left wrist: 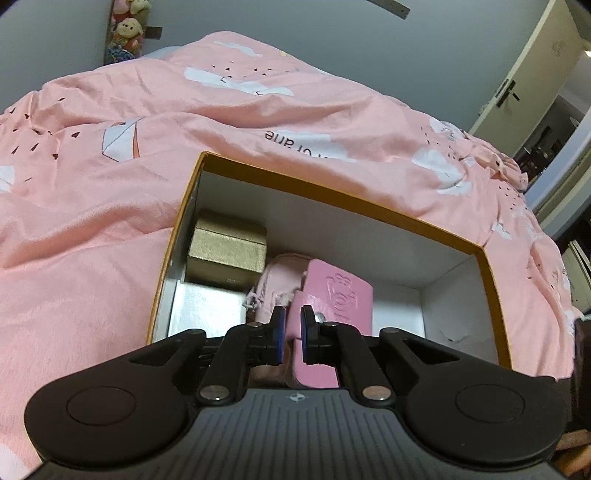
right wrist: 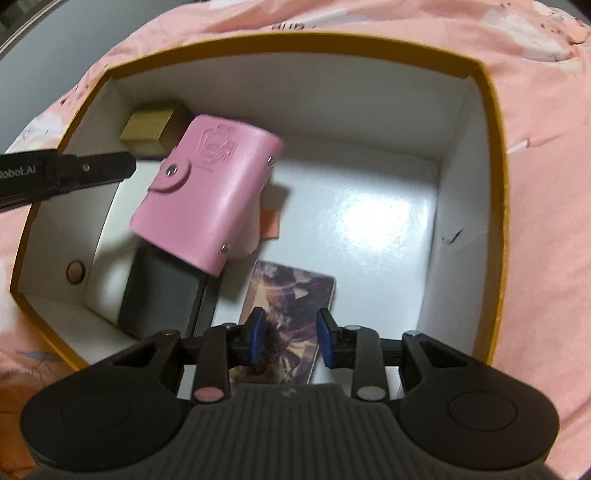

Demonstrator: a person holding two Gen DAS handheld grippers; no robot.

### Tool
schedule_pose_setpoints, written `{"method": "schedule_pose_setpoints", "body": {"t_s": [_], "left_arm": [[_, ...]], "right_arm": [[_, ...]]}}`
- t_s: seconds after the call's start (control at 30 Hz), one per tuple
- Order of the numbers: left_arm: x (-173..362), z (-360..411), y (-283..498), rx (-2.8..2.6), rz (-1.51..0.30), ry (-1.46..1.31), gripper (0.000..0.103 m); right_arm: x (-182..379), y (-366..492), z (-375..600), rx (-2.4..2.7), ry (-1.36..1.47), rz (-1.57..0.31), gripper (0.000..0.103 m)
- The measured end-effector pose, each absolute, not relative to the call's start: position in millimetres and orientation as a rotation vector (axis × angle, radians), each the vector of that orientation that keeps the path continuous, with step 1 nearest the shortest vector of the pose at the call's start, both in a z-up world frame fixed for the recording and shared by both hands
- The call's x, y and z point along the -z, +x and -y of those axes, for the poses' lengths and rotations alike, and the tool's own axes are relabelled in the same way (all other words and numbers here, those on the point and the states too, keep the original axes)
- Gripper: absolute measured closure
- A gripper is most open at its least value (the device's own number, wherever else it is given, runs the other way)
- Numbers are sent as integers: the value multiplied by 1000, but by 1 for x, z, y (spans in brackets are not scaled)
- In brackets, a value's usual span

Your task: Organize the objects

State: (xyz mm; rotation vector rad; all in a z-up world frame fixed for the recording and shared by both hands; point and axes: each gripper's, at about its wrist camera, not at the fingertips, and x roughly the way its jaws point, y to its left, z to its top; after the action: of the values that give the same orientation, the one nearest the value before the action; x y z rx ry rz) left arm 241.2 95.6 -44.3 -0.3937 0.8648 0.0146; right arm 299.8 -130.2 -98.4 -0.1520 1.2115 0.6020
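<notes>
Left gripper [left wrist: 291, 334] clamped on pink wallet [left wrist: 330, 295], held above floor of box [left wrist: 491, 295] on pink bedding [left wrist: 92, 229]. Right gripper [right wrist: 290, 339] fingers apart, empty, over picture card [right wrist: 291, 295].

Risks: narrow edge grip, wallet may swing or slip, landing on pale pouch [left wrist: 275, 280] or gold box [left wrist: 227, 251].

Unclear: pouch mostly hidden by wallet; dark case [right wrist: 162, 291] blurred; card's near end behind gripper; round spot on box wall unidentifiable.

A rumpled pink duvet [left wrist: 110, 229] printed with white clouds and small dark triangles covers the bed; behind it, a plush-toy hanging [left wrist: 127, 29] on the grey wall [left wrist: 332, 33], and a white door [left wrist: 517, 85] ajar at right.
</notes>
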Motion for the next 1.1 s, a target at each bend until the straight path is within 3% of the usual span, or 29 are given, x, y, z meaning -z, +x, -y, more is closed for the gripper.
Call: {"method": "schedule_pose_setpoints", "body": {"t_s": [0.17,0.23,0.47,0.53,0.57,0.6,0.7,0.73,0.77,0.9,1.0,1.1], "left_arm": [[44,-91,237,0,-866,-382,95],[44,-91,236,9,-864,-387,95],[43,-94,233,14,-859,-398,90],[43,-94,232,20,-858,-398,89],[43,-94,232,22,-858,-398,89],[43,-94,233,24,-858,-399,88],[45,-93,234,33,-859,-410,88],[45,-94,233,35,-858,-414,88],[45,-94,233,35,-858,-417,88],[46,-97,232,35,-859,-428,87],[47,-98,233,35,-861,-434,87],[48,-98,233,33,-863,-431,87]], "right_arm": [[104,300,124,-615,-184,-1224,70],[105,302,123,-649,-148,-1252,86],[109,300,107,-745,-135,-1268,89],[101,300,108,-716,-174,-1222,80],[97,301,110,-694,-195,-1199,71],[95,303,112,-670,-210,-1186,55],[96,313,117,-636,-222,-1214,49],[98,316,117,-621,-227,-1226,39],[99,312,121,-616,-232,-1231,37],[109,317,122,-641,-184,-1311,39],[112,319,125,-629,-144,-1325,52],[111,319,123,-647,-135,-1327,59]]}}
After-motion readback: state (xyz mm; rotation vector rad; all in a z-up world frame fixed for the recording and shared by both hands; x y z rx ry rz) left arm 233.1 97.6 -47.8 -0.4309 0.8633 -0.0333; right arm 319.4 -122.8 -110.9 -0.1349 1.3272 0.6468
